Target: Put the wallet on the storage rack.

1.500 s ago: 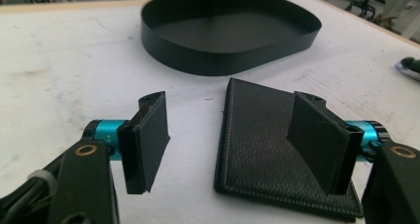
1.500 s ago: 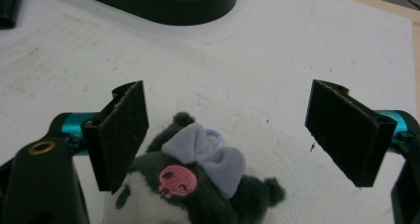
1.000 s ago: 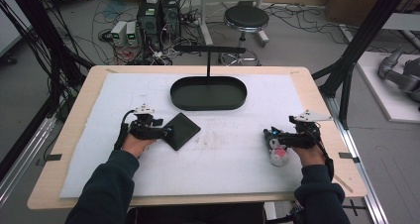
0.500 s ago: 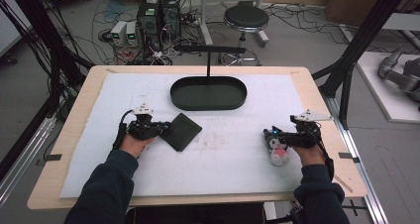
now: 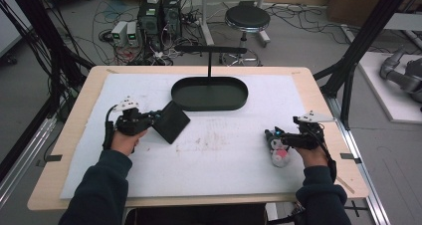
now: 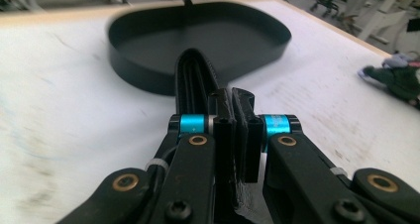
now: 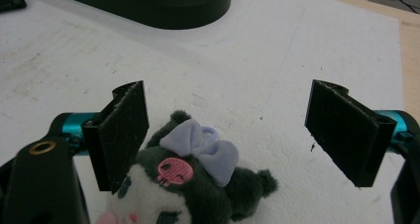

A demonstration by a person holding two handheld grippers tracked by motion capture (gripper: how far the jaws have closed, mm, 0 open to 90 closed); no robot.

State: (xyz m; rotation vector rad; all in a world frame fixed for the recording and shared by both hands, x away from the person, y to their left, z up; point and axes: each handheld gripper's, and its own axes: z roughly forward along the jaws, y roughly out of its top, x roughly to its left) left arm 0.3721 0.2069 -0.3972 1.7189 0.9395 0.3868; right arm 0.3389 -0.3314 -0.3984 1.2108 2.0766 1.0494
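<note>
My left gripper (image 5: 155, 119) is shut on the near edge of a flat black square piece (image 5: 171, 121), holding it tilted just in front of the black oval tray (image 5: 209, 108). In the left gripper view the piece (image 6: 195, 80) runs edge-on from the closed jaws (image 6: 233, 110) toward the tray (image 6: 148, 80). My right gripper (image 5: 270, 134) is open at the right of the white mat. A dark plush toy (image 7: 193, 184) with a lilac bow and a pink mark lies low between its spread pads (image 7: 124, 135), apart from both. From above, the plush (image 5: 278, 153) lies by the right hand.
The tray carries an upright post with a crossbar (image 5: 209, 50). A white mat (image 5: 214, 155) covers the wooden table (image 5: 323, 105). Black frame poles (image 5: 358, 51) stand at the right, with cables and a stool (image 5: 244, 18) on the floor beyond.
My left gripper and the black piece have shifted slightly away from me, toward the tray's near left end. The right gripper and plush have stayed put.
</note>
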